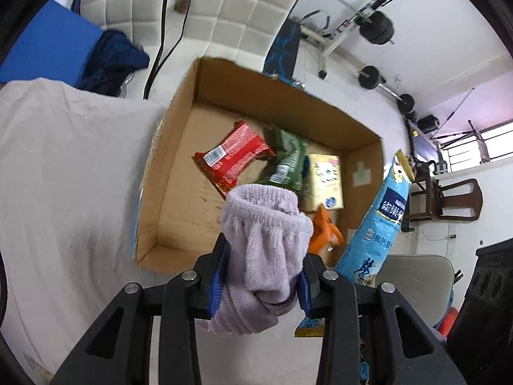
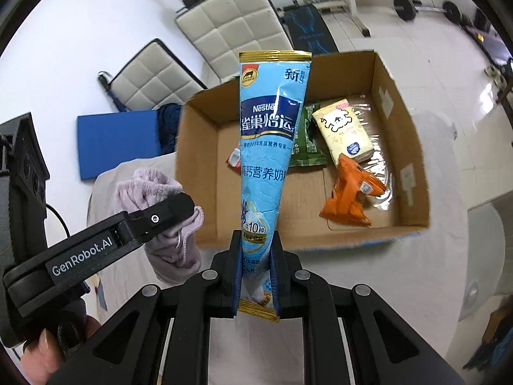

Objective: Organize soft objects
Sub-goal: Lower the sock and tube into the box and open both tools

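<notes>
My left gripper (image 1: pixel 264 276) is shut on a lilac fleece cloth (image 1: pixel 266 243), held just before the near wall of the open cardboard box (image 1: pixel 179 166). My right gripper (image 2: pixel 256 276) is shut on a tall blue Nestle milk powder pouch (image 2: pixel 271 147), held upright in front of the box (image 2: pixel 413 166). The pouch also shows at the right of the left wrist view (image 1: pixel 381 221). The left gripper and cloth (image 2: pixel 160 192) show at the left of the right wrist view. In the box lie a red packet (image 1: pixel 234 157), a green packet (image 1: pixel 288 160), a yellow packet (image 1: pixel 323 179) and an orange packet (image 1: pixel 325 231).
The box stands on a table covered with a pale cloth (image 1: pixel 64 176). Beyond it are white padded chairs (image 1: pixel 243 16), a blue mat (image 1: pixel 48 48) with dark blue fabric (image 1: pixel 112 61), and weight equipment (image 1: pixel 375 29) on the floor. A grey chair (image 1: pixel 416 279) stands at right.
</notes>
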The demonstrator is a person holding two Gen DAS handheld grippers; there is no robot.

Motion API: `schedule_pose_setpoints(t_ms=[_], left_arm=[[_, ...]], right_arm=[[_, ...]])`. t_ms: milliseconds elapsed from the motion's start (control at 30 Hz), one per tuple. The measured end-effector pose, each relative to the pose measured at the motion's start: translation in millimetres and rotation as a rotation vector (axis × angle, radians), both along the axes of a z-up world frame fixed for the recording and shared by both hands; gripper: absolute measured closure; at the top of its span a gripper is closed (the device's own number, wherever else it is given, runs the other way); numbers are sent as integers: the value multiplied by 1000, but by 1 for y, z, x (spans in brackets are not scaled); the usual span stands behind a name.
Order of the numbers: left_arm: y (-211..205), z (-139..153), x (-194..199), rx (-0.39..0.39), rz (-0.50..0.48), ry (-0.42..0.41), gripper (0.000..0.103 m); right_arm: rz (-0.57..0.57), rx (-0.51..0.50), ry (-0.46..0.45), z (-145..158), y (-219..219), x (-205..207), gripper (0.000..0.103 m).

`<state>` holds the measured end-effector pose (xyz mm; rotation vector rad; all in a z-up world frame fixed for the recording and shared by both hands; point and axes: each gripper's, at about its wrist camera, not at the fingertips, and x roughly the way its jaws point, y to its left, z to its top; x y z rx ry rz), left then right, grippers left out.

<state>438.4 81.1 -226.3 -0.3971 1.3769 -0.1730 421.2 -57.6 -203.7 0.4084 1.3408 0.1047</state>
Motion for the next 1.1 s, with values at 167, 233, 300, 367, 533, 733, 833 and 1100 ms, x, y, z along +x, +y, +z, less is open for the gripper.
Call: schedule_pose_setpoints(t_ms=[167,233,300,367,533,733,833,1100], left_arm=[[0,-38,25,13,-1,77,69],[0,-54,33,8,-4,112,69],[0,-66,37,11,-6,132,69],[0,-77,41,22,-7,152,67],[0,-90,40,19,-11,196,65],[0,-89,39,35,-23,205,62],[-1,-87,39,64,-33,200,56],[0,-67,31,128,-43,136,28]], right_arm=[[-54,-7,38,-39,-6,25,88],[-77,-1,59,-56,-9,33,88],[-96,11,76,-69,-11,39,87],[-115,24,94,-85,-13,43,87],[-105,46,152,-113,-11,48,86],[-86,45,208,-132,-11,47,74],[-79,30,209,-132,-11,46,63],[-36,-62,180,-118,-10,44,53]])
